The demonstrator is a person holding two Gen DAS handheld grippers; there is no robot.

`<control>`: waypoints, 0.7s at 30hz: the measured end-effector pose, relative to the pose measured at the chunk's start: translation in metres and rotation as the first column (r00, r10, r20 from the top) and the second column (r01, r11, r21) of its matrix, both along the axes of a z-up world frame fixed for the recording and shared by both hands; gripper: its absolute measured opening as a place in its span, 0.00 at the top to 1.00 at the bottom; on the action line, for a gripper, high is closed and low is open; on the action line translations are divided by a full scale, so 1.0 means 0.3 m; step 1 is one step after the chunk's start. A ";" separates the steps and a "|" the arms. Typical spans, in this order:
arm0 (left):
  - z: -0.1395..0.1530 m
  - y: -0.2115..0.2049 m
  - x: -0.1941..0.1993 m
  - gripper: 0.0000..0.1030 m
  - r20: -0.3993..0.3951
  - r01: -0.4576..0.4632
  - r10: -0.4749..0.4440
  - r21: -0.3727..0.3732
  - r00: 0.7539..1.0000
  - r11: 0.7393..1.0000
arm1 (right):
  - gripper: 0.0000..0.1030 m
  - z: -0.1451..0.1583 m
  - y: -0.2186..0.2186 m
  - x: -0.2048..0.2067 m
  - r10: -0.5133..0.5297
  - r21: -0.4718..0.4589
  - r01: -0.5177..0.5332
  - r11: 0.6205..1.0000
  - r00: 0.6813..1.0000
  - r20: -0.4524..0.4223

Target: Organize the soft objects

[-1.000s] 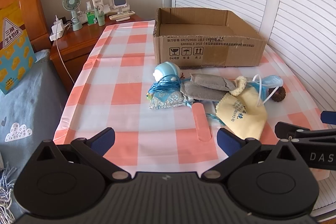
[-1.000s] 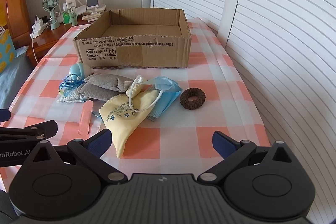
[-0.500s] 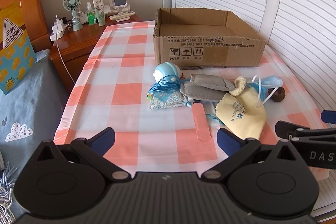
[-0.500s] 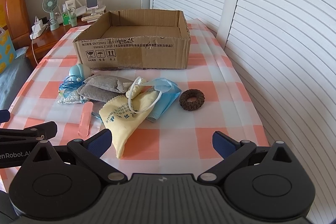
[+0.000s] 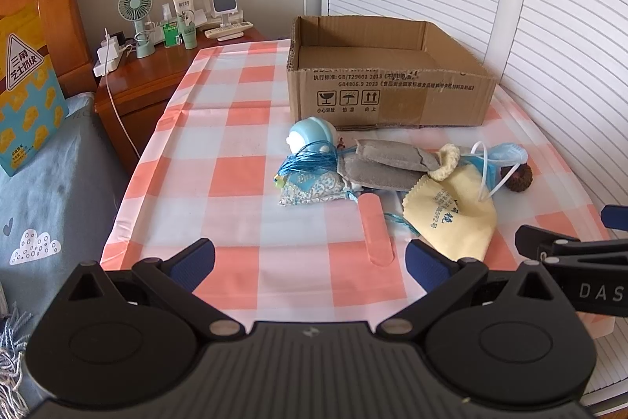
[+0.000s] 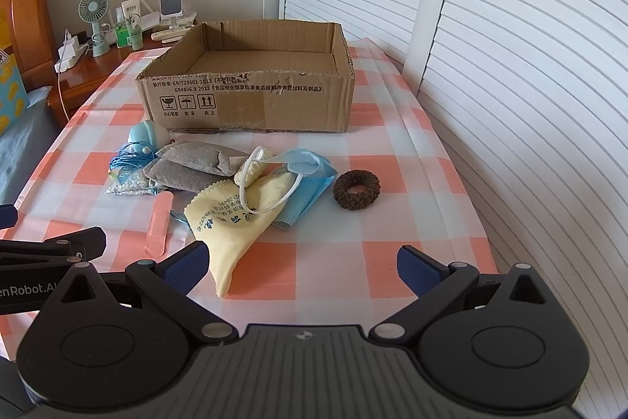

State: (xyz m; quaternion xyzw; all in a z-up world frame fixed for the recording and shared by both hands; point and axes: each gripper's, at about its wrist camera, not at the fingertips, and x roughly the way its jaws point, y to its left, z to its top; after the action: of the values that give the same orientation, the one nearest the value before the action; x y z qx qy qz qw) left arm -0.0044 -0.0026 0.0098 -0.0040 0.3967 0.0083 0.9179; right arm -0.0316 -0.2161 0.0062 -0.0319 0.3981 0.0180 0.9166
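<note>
Both grippers hang over the near edge of a table covered by a pink-and-white checked tablecloth, and neither touches anything. The left gripper has its blue-padded fingers spread wide with nothing between them; the right gripper is spread just as wide and empty too. In the right wrist view the left gripper shows at the left border, beside the right one.

The soft things lie in a loose heap across the middle of the table, just in front of an open cardboard box that stands toward the far edge and looks empty inside. At the left end of the heap sits a light blue rounded toy, with a bundle of blue string draped below it and a small floral pouch beneath that. Two grey fabric pouches overlap in the centre. A yellow cloth with printed writing reaches nearest the near edge, its tip just beside the right gripper's left finger. A white elastic loop of a blue face mask lies over the cloth, and a cream knitted ring rests at its top. A pink strip lies flat left of the cloth. A brown hair scrunchie sits alone toward the right edge, apart from the mask.

Past the far left corner stands a wooden nightstand carrying a small green fan.
</note>
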 end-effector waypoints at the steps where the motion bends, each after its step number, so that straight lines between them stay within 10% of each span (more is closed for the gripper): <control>1: -0.002 0.000 0.000 0.01 0.001 0.000 0.000 0.000 1.000 1.000 | 0.00 -0.001 0.001 0.000 0.000 0.000 0.000 1.000 1.000 0.000; 21: -0.023 -0.002 0.045 0.01 0.020 0.060 -0.060 -0.006 0.998 0.998 | 0.00 -0.009 0.004 0.023 0.034 -0.024 -0.033 0.999 0.999 0.031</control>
State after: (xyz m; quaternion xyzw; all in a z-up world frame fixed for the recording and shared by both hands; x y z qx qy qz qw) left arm 0.0090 -0.0032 0.0028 0.0048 0.3878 -0.0205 0.9215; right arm -0.0246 -0.2149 0.0035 -0.0498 0.3833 0.0281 0.9219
